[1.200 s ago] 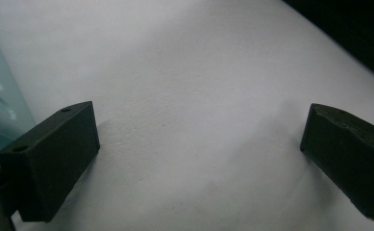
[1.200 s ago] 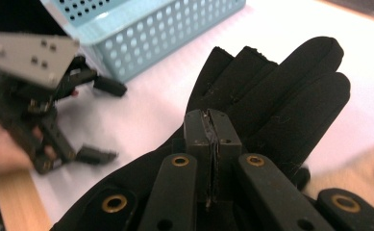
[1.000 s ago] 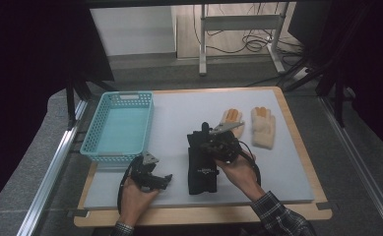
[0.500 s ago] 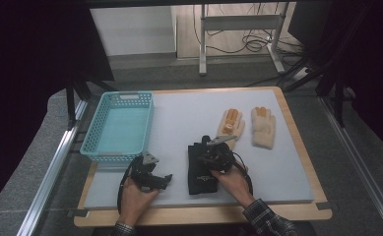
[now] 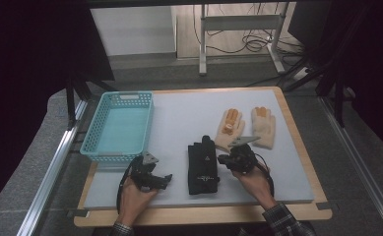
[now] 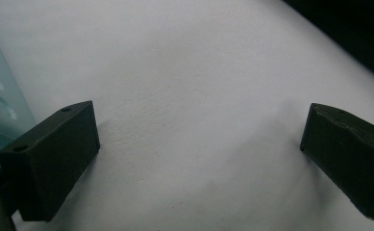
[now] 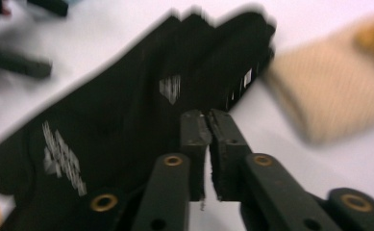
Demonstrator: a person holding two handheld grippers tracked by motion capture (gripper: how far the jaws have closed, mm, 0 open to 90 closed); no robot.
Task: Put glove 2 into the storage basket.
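A black glove (image 5: 202, 163) is laid flat near the front middle of the grey table mat (image 5: 179, 123), its fingers pointed away from the person and its cuff toward the front edge. Pale printing is carried on its back and near the cuff, as seen blurred in the right gripper view (image 7: 127, 139). It appears thick, possibly a stacked pair; this cannot be told for certain.

At the left, a turquoise basket (image 5: 96, 132) is stood on the mat. Just in front of it, the left gripper (image 5: 154, 178) is held low over the mat by the left hand (image 5: 134, 200), which is brought in from the bottom edge, the jaws pointed to the right toward the glove but well short of it. In the left gripper view the jaws are spread wide, with bare mat between them (image 6: 199, 139).

At the right of the black glove, the right gripper (image 5: 222, 160) is held by the right hand (image 5: 253, 184), angled leftward so that its tips are set just at the glove's right edge. Its jaws are pressed together (image 7: 207, 126), having just been closing, with nothing visibly caught between them. Two tan gloves (image 5: 230, 129) (image 5: 263, 127) are laid beyond it, side by side.
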